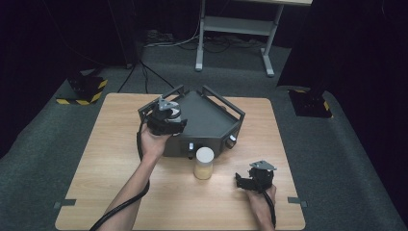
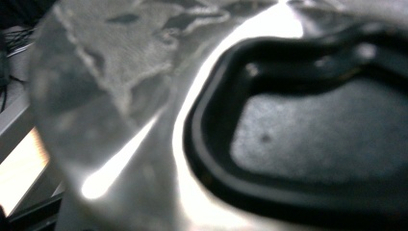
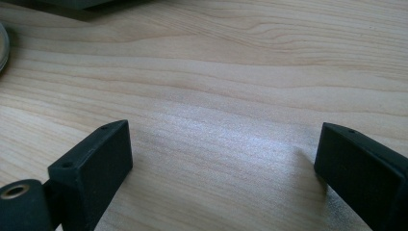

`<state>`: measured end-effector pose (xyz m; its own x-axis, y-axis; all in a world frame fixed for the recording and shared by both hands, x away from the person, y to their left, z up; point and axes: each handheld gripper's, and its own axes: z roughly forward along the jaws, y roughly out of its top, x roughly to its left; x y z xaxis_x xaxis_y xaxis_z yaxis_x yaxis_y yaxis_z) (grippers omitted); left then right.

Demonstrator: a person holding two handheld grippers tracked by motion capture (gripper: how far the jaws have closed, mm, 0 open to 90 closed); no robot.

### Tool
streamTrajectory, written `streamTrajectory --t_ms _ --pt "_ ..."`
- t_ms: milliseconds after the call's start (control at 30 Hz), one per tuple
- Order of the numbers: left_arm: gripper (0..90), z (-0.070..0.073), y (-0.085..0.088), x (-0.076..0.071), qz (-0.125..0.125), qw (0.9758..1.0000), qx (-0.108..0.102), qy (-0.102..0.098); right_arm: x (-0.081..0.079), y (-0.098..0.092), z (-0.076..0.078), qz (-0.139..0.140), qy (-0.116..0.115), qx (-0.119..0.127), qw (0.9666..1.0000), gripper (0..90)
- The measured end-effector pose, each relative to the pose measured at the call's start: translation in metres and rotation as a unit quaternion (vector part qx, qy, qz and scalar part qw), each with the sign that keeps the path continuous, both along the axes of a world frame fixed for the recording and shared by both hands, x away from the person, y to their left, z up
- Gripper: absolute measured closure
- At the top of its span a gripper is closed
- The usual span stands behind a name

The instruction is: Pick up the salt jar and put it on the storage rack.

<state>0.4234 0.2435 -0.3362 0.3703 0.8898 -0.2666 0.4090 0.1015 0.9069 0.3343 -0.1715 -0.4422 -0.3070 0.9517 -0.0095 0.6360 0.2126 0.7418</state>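
Centrally on the wooden table (image 1: 96, 159) sits a dark grey machine (image 1: 207, 122) with a framed top, and everything else is placed from it. Just in front of it stands a jar (image 1: 203, 163) with a white lid and yellowish contents. Over the machine's left part hangs the left gripper (image 1: 168, 115) — its own view is a close blur, perhaps clear glass, so whether its jaws grip anything cannot be told. Right of the jar, the right gripper (image 3: 223, 159) rests low over bare wood — jaws spread wide, nothing between them.
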Motion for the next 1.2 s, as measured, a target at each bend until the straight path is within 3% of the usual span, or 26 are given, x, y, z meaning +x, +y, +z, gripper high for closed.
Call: streamTrajectory --t_ms 167,400,667,933,1200 --pt "30.6 -0.003 -0.004 0.008 0.011 0.9999 -0.005 0.004 0.0 0.0 0.0 0.0 0.0 0.0 1.0 5.8" --pt "30.6 -0.009 -0.011 0.017 0.014 0.9999 0.005 0.004 0.0 0.0 0.0 0.0 0.0 0.0 1.0 5.8" --pt "30.6 -0.012 -0.011 0.021 0.011 0.9998 0.014 0.007 0.0 0.0 0.0 -0.002 -0.001 0.0 1.0 6.2" --pt "30.6 -0.018 -0.011 0.024 0.016 0.9998 0.002 0.01 -0.001 0.001 0.0 -0.002 -0.001 0.0 1.0 6.3" --pt "30.6 -0.021 -0.011 0.026 0.014 0.9998 0.005 0.013 -0.001 0.001 0.0 -0.002 -0.001 0.0 1.0 6.3"
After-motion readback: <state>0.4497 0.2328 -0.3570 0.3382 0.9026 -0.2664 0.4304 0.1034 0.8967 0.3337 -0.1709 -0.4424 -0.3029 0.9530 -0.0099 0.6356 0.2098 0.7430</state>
